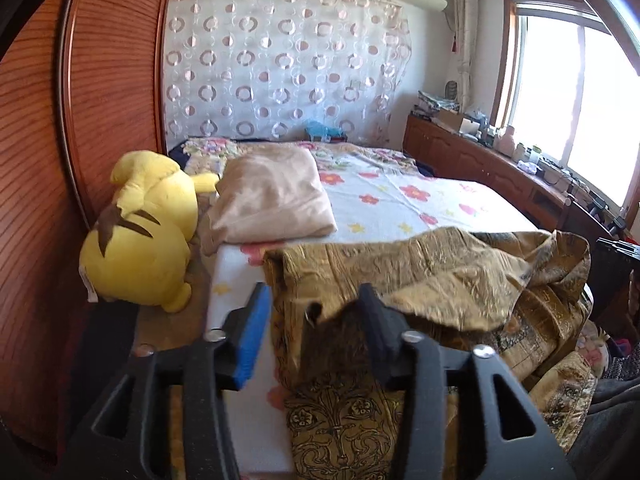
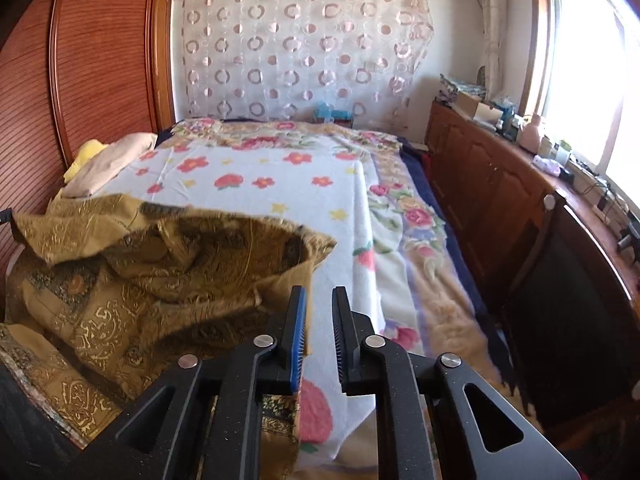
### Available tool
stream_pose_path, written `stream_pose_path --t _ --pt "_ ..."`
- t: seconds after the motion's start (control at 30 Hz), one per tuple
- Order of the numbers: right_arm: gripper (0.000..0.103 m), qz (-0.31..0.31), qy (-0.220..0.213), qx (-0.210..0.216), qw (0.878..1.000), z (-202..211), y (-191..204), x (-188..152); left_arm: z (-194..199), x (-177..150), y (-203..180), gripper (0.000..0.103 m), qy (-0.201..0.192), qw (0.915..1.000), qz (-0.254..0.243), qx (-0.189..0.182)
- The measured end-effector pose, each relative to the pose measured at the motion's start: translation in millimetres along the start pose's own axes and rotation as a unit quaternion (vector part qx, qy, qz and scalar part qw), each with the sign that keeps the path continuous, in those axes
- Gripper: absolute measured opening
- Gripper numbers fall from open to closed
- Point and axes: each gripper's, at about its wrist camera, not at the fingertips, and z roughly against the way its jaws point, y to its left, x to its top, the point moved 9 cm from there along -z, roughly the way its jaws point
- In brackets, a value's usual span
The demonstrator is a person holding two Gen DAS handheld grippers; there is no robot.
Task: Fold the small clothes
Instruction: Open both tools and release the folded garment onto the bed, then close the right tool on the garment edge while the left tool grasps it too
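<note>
Left gripper (image 1: 316, 300): matte black plastic frame; two angled fingers.
Left gripper pads (image 1: 252, 334): blue facing on one finger, the other shows only its black back.
Left gripper bolts (image 1: 215, 335): round silver heads at the linkage pivots.
Right gripper (image 2: 320, 300): same black build, triangular cut-outs in the frame.
Right gripper pads (image 2: 298, 344): blue strip, fine ribbed black edge.
Right gripper bolts (image 2: 265, 341): four silver heads.

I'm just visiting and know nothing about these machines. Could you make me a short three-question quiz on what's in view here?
1. True or false: the left claw is clamped shut on the gold patterned garment.
2. What lies beside the yellow plush toy? A) beige folded cloth B) a red pillow C) a book
3. Fill in: the right claw has a gap between its pads, with ____ in it.

Key: 1 false; 2 A; 3 nothing
</note>
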Motion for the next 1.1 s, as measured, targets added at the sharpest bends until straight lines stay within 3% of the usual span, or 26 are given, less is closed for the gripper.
stream_pose_path --t 0.07,0.27,0.53,0.67,0.77,0.83,1.1 --pt "0.022 0.001 -0.011 -0.004 1.0 7 -3 13 5 11 2 0.078 -0.012 0.9999 -0.005 0.005" --pt "0.028 -0.003 -0.022 0.007 1.0 -10 -8 40 -7 48 14 0.079 -0.028 0.9995 -0.01 0.015" --pt "0.028 0.005 -0.015 0.004 1.0 -69 -10 64 -69 57 25 0.079 0.021 0.9987 -0.037 0.029" --pt "0.028 0.01 -0.017 0.014 1.0 -87 -6 41 -107 41 32 0.079 0.065 0.9968 -0.033 0.034" --pt "0.028 -0.004 0.014 0.02 1.0 -101 -8 25 -123 28 31 0.079 0.086 0.9956 -0.024 0.031" --pt "0.028 -0.011 0.038 0.026 0.999 -108 -7 12 -128 20 29 0.079 0.092 0.995 -0.023 0.03" --pt "0.028 -0.021 0.068 0.034 0.997 -98 6 -25 -138 1 18 0.079 0.12 0.9918 -0.033 0.029"
